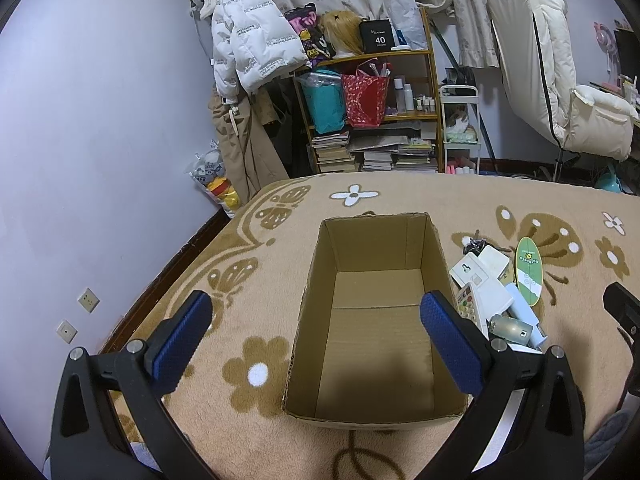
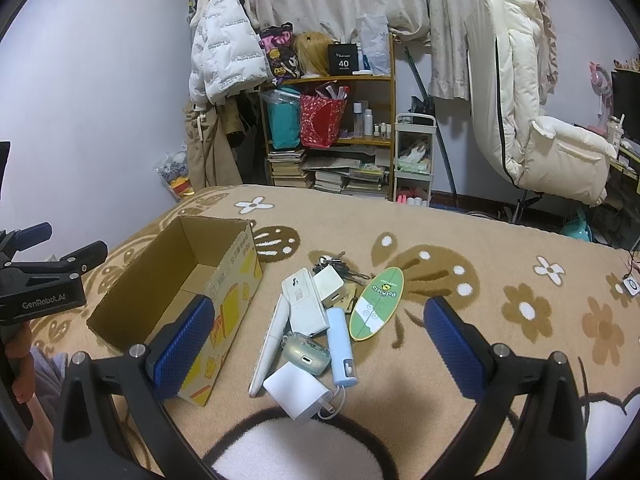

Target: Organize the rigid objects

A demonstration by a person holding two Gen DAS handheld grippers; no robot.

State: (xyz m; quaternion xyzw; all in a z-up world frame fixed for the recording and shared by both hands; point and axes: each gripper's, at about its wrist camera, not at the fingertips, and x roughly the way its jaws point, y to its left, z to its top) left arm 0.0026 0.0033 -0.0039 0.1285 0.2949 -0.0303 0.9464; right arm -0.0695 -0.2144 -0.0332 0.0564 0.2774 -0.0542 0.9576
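Both claws stood released and empty: the right gripper [image 2: 316, 344] hung over a white charger [image 2: 298, 396], nearest of the clutter on the blanket [image 2: 480, 240], and the left gripper [image 1: 316, 340] over the cardboard box [image 1: 312, 280], just beside the pile. Nothing appeared packed; sorting looked barely begun. Next, the right claw likely needed lowering around the charger. Keys [image 2: 334, 266] lay farthest.

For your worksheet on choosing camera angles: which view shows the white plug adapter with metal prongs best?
The right wrist view. The white plug adapter lies whole and unobstructed at the near edge of the pile, prongs and cable visible. In the left wrist view only a white sliver of it shows, behind that tool's right finger.
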